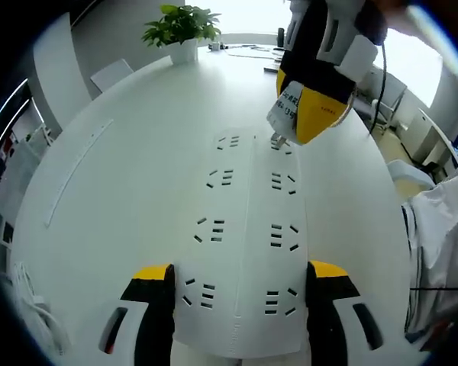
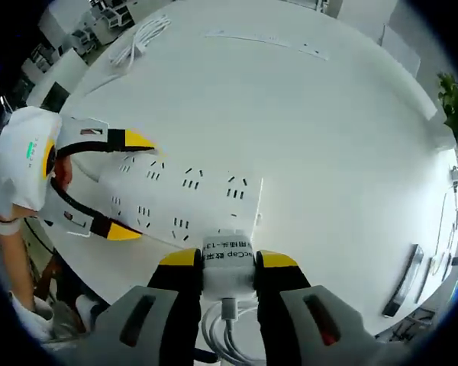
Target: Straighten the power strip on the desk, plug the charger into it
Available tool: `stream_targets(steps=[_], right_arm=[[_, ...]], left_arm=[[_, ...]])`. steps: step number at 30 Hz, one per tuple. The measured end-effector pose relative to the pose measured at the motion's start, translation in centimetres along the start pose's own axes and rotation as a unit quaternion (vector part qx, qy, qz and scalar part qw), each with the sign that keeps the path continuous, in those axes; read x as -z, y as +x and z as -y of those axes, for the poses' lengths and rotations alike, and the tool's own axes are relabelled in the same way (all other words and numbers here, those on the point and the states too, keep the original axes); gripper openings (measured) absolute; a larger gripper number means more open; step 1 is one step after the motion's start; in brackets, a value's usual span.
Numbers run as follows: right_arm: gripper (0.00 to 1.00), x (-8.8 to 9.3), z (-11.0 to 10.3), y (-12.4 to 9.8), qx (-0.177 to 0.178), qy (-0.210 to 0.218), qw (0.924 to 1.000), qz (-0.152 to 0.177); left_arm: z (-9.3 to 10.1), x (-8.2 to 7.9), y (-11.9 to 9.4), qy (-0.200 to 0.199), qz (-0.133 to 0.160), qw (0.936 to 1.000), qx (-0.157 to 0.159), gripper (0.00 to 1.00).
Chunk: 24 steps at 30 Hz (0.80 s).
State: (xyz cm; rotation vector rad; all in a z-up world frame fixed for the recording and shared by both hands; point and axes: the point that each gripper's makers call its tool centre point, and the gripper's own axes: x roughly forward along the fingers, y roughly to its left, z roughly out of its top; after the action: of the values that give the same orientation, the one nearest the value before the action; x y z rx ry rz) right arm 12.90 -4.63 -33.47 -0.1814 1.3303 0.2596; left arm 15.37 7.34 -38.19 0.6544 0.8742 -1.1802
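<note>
Gripping the power strip [image 1: 244, 252] at its near end, the left tongs [image 1: 240, 293] pinch it flat on the white table [image 1: 122, 183].

In the right gripper view, the white charger [image 2: 227, 267] sits clamped between the right tongs [image 2: 227, 263], a cable [image 2: 225, 335] trailing from its back, its front touching the strip's far end. In the left gripper view those right tongs come in at 1 o'clock with the charger's prongs just over the farthest right-hand socket [image 1: 282, 146]. A potted plant [image 1: 182, 30] stands at 11 o'clock on the table's far edge.
</note>
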Motion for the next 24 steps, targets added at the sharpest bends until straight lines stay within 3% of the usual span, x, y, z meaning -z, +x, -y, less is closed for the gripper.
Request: stream_targets(steps=[10, 11, 20, 24], right_arm=[[0.26, -0.7, 0.0, 0.5, 0.031, 0.026, 0.9992, 0.003], [0.26, -1.1, -0.1, 0.3, 0.026, 0.008, 0.9995, 0.013], [0.25, -1.6, 0.0, 0.5, 0.026, -0.007, 0.9995, 0.015], [0.24, -2.5, 0.1, 0.5, 0.029, -0.017, 0.9988, 0.037]], left_arm=[[0.2, 0.2, -0.1, -0.005, 0.006, 0.9999, -0.011, 0.69], [0.2, 0.2, -0.2, -0.006, 0.008, 0.9999, -0.012, 0.69], [0.2, 0.1, -0.2, -0.003, 0.005, 0.9999, -0.014, 0.68], [0.2, 0.0, -0.2, 0.001, -0.001, 0.9999, -0.015, 0.68]])
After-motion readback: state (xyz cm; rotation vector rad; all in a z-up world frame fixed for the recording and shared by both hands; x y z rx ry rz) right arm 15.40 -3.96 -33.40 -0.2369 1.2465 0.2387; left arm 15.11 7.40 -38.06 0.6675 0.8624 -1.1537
